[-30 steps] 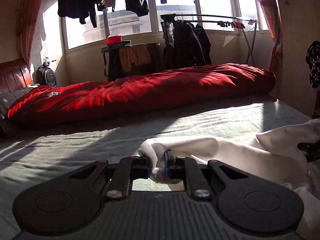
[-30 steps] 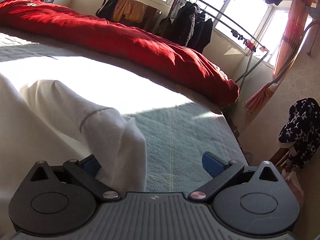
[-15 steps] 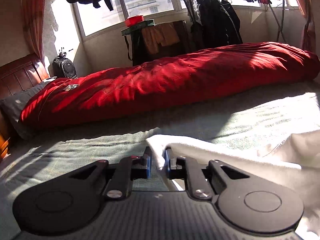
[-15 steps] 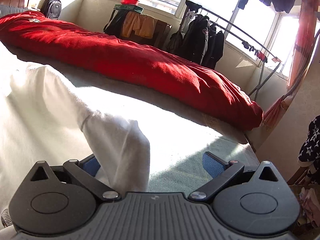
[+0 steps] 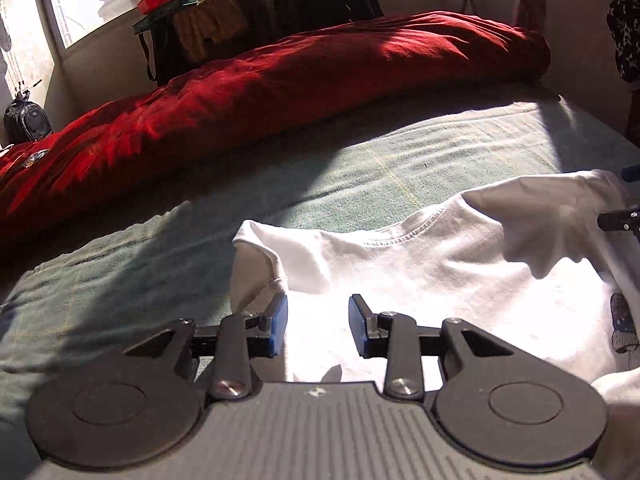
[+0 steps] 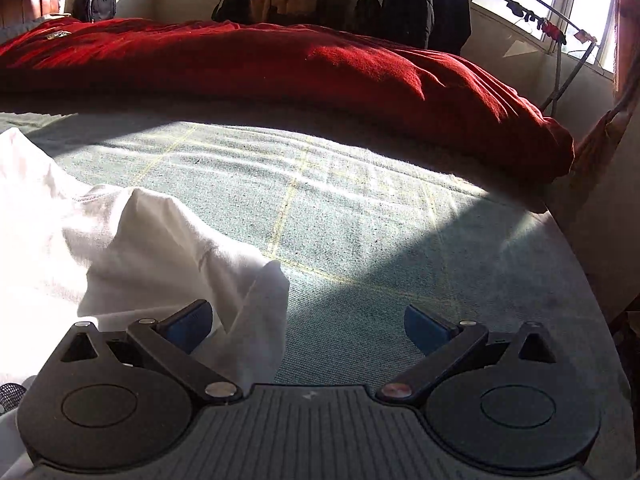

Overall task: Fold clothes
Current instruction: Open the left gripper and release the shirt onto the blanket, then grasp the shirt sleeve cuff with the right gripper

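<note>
My left gripper (image 5: 318,324) hangs with its jaws apart over the near left part of the white T-shirt (image 5: 440,264), holding nothing; the blue pads (image 5: 279,322) bracket bare cloth just below the left sleeve. My right gripper (image 6: 308,326) is spread wide too — its left pad sits beside a peaked fold of the right sleeve (image 6: 256,312), but nothing is pinched. The shirt lies on the green bed cover (image 6: 360,220), collar toward the far side, well short of the red duvet (image 5: 280,80) that runs along the far edge of the bed. I judge this to be the laying-out step: the shirt is down but rumpled, with both sleeves bunched and a ridge standing near the right shoulder. Next I would close on each sleeve edge and draw it inward across the body — that calls for a low, flat approach so I catch one layer only.
</note>
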Demonstrator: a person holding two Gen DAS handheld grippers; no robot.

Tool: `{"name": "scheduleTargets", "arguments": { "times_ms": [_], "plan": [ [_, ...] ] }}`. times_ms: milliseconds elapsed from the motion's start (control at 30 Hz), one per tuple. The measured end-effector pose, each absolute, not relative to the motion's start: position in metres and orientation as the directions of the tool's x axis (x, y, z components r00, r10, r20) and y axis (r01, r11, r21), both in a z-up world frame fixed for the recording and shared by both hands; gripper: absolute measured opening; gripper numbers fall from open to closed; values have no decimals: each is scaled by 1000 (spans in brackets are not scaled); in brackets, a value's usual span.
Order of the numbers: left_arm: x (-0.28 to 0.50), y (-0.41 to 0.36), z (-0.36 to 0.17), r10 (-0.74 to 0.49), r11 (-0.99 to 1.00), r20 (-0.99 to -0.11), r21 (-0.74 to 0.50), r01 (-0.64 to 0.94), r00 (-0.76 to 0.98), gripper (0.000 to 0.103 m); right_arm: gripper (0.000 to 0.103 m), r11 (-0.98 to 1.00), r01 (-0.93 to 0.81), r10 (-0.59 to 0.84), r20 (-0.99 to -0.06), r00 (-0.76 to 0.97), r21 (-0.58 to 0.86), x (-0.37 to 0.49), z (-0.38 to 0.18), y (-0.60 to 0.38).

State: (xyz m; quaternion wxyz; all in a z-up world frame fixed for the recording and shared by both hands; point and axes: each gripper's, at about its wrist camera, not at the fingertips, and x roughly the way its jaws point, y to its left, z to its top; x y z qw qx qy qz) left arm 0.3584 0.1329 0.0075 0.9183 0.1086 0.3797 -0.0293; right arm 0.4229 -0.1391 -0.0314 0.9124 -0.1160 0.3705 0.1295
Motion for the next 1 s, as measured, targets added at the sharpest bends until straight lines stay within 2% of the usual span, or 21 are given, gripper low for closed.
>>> {"name": "scheduleTargets", "arguments": {
  "times_ms": [67,133,200,267,367,533,800,1000],
  "plan": [
    [335,135,16,31,978,-700,167,122,713,52,103,918,-386,206,-723,659,-90,402,-17,-141],
    [307,135,23,8,983,-708,135,125,706,54,103,893,-439,234,-731,641,-98,373,-3,-140],
    [273,132,25,-38,986,-719,85,142,694,64,103,869,-483,260,-738,623,-102,346,8,-142],
    [242,127,22,-72,986,-721,53,158,689,70,103,857,-507,279,-747,604,-89,321,15,-147],
    [205,114,12,-108,982,-726,30,188,680,70,103,852,-522,304,-760,575,-55,291,16,-155],
    [155,98,-8,-186,979,-711,-75,189,679,72,103,853,-521,312,-777,547,-24,245,-5,-163],
    [117,82,-25,-221,975,-664,-174,140,714,72,103,856,-482,212,-725,655,-185,213,-36,-154],
    [117,72,-24,-189,982,-658,-132,135,729,73,103,848,-464,178,-689,703,-255,231,-52,-144]
  ]
}}
